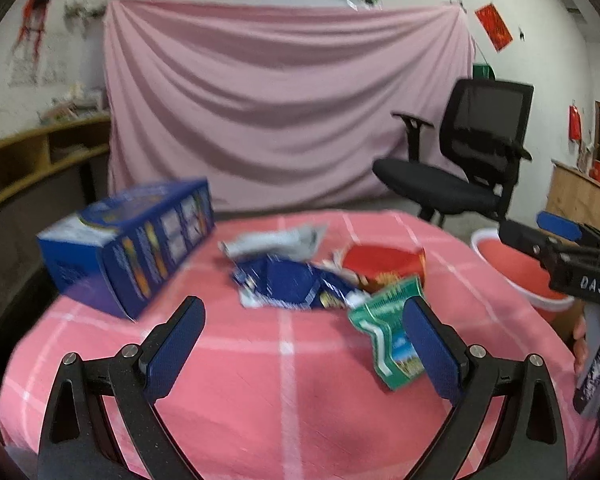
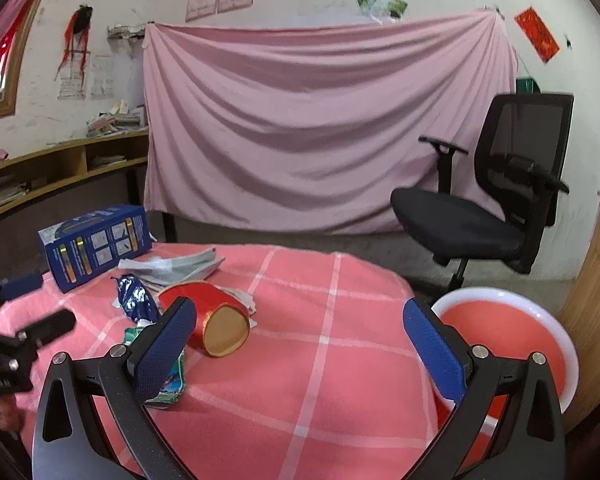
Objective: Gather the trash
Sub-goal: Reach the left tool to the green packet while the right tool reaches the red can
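Pink checked tablecloth (image 2: pixel 320 360) underlies both wide-open, empty grippers: left gripper (image 1: pixel 304 344), right gripper (image 2: pixel 300 348). Green wrapper (image 1: pixel 384 332) lies nearest at one o'clock, then blue wrapper (image 1: pixel 288 280), red tube (image 2: pixel 208 316), blue box (image 1: pixel 128 240) at eleven; red basin (image 2: pixel 508 336) at two.

counter cloth (image 2: pixel 340 320): pink, white checks | box (image 2: pixel 96 246): blue | wrapper (image 2: pixel 134 298): blue | carton (image 2: pixel 216 318): red, gold rim | packet (image 1: pixel 388 332): green | basin (image 2: pixel 540 320): red, white rim

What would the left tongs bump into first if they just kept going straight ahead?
Probably the crumpled blue wrapper, which lies almost dead ahead between the open left tongs. The green packet sits nearer, but off beside the right-hand finger. The picture is blurred and depth is unclear, so this is a guess.
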`<state>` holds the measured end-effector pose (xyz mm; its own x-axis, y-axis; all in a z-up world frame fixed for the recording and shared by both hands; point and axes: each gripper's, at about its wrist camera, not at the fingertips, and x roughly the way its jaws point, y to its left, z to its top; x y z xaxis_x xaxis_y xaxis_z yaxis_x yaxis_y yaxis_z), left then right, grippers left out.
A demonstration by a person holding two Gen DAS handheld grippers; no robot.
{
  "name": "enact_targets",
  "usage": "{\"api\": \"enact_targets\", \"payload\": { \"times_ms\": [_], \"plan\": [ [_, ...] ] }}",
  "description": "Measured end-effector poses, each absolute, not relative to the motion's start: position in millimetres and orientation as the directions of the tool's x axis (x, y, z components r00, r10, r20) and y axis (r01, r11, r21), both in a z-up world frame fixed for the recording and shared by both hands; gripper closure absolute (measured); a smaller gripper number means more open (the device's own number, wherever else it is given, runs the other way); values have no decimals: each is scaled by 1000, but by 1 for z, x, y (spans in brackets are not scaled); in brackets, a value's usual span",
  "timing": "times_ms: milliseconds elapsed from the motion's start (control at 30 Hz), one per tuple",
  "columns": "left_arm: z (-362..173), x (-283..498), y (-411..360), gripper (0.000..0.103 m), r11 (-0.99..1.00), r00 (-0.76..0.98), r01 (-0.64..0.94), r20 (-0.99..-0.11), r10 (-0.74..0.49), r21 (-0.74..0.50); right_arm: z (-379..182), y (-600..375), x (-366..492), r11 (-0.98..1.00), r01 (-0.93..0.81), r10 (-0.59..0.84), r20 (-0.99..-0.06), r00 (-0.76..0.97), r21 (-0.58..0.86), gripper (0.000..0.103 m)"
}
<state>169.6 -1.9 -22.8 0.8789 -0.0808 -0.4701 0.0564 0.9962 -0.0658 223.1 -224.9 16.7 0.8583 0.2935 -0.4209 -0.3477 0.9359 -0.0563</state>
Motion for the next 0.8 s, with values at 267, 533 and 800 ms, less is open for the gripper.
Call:
{"api": "enact_targets", "payload": {
  "times_ms": [267,533,800],
  "plan": [
    [-38,186,-16,37,974,777,176,-588,-225,-139,3,-227,247,936,-353,297,-532,793,-4,0],
    [-46,208,-12,82,933,655,219,-666,-357,-285,-13,-220,266,906,-420,348,-647,679,47,6],
    [-36,206,-2,102,921,668,225,-638,-383,-318,-27,-197,279,861,-502,397,-715,575,74,10]
  ]
}}
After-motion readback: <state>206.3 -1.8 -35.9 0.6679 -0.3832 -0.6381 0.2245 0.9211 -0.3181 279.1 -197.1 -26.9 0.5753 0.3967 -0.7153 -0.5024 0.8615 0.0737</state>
